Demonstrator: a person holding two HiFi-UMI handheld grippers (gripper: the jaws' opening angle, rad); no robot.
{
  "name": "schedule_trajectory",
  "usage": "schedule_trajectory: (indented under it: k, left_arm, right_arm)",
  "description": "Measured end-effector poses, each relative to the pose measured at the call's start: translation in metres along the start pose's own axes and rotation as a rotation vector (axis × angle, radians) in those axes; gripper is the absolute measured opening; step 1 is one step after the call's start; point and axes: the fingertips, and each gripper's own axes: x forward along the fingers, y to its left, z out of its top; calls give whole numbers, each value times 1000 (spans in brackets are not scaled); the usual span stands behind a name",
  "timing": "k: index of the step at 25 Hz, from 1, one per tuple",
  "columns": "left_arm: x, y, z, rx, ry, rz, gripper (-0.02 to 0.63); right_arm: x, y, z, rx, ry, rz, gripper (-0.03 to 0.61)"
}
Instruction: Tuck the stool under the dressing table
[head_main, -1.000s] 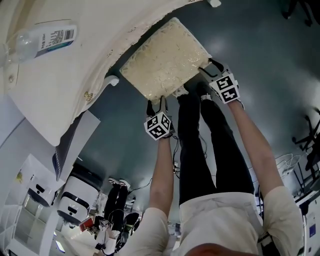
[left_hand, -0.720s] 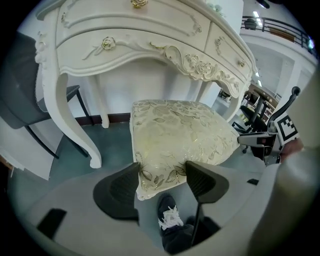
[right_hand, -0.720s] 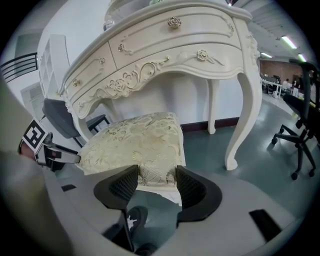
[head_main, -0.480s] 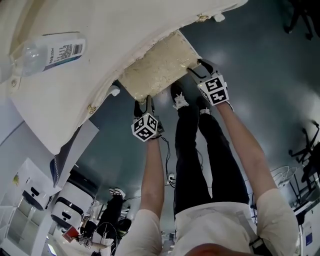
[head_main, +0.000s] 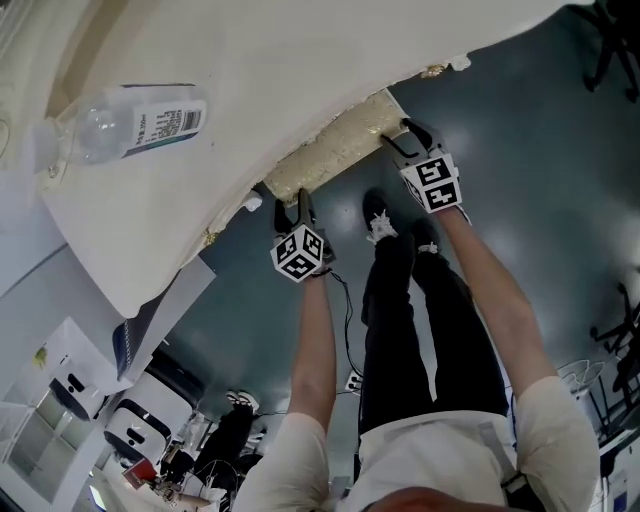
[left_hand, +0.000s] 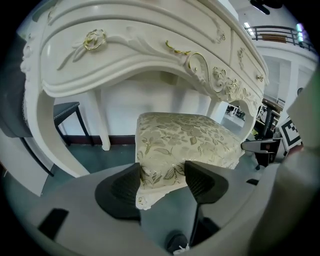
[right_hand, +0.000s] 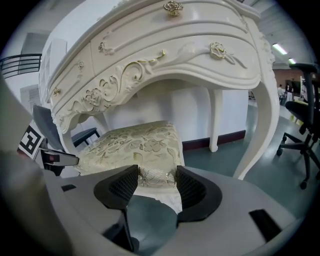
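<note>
Grip is shared between two corners: the left gripper has its jaws closed on the trimmed near corner of the stool, with cushion fabric pinched between the pads. The right gripper is clamped the same way on the other near corner. Holding both near corners, as I judge it, lets the person push the seat in straight and stops it slewing against a leg. From the claws the cushion runs directly away, its far part lying under the carved apron of the dressing table, between the table's curved legs. In the head view only a narrow strip of cushion shows beyond the tabletop edge, so the stool looks most of the way in. A plastic bottle lies on its side on the tabletop, well apart from the work.
</note>
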Motion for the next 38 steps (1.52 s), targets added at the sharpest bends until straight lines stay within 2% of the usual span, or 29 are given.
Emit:
schedule_trajectory:
  k: [20,25,29,33,38]
  left_arm:
    - [71,18,79,47,-199,27,288]
    - [80,18,90,70,-183,37,282]
    - [70,13,88,74,-162,42,272]
    - [36,3,78,56,-122,54,272]
    - [-28,-23,76,51,-67,59,272]
  right_arm:
    - [76,-23,71,-34,-177,-15,249]
    - [88,-27,83,-43,-180,-26,249]
    - [75,-19,81,-72,-173,-20,249]
    - [43,-10,70,-64,-122,-8,249]
    - [-28,-9,72,10,-85,-36,249]
